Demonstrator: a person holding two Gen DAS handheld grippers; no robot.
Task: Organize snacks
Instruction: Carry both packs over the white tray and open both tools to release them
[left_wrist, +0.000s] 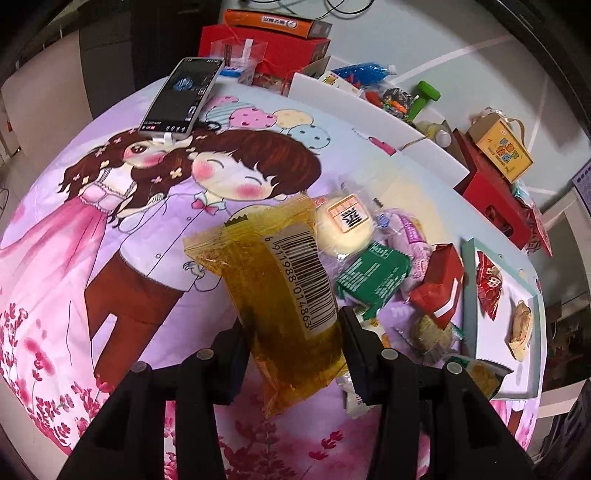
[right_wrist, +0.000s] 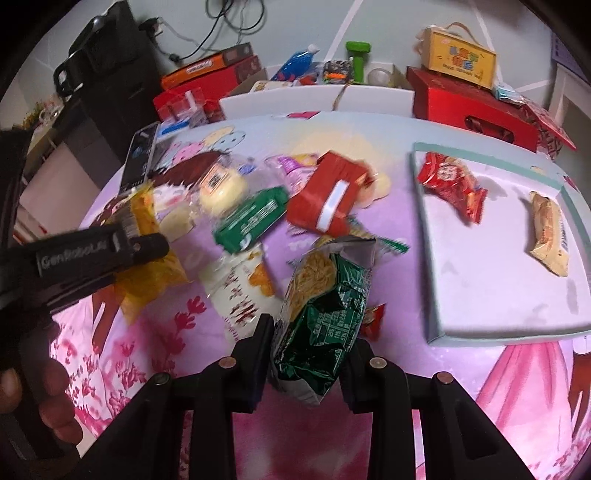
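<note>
Two grippers are each clamped on a snack above a table draped in a cartoon-print cloth (left_wrist: 92, 236). Nearest in the left wrist view, the left gripper (left_wrist: 295, 332) pinches a translucent yellow packet (left_wrist: 273, 280) with a white barcode label, lifted over the cloth on the near side of the snack heap. In the right wrist view the right gripper (right_wrist: 308, 343) grips a green noodle packet (right_wrist: 325, 306) with crinkled foil, its top end pointing away toward the heap; the left gripper (right_wrist: 147, 247) shows at that view's left edge, and a hand (right_wrist: 40, 398) wraps its handle. Beyond both packets lies the heap in the middle of the cloth: a green snack bar (left_wrist: 373, 277), a red carton-shaped pack (left_wrist: 439, 284), a round pale bun (left_wrist: 343, 229) in clear wrap, and a purple wrapper (left_wrist: 410, 236). At the right edge of the table sits a shallow white tray (right_wrist: 495, 295) with a pale green rim, holding a red chip bag (right_wrist: 450, 184) and, well apart, a beige wrapped pastry (right_wrist: 548, 232). Toward the far left corner a phone (left_wrist: 177, 99) stands propped on a small stand. Behind the far edge are red boxes (right_wrist: 472, 107), a yellow gift box (right_wrist: 461, 62) and a blue bottle (right_wrist: 295, 62).
</note>
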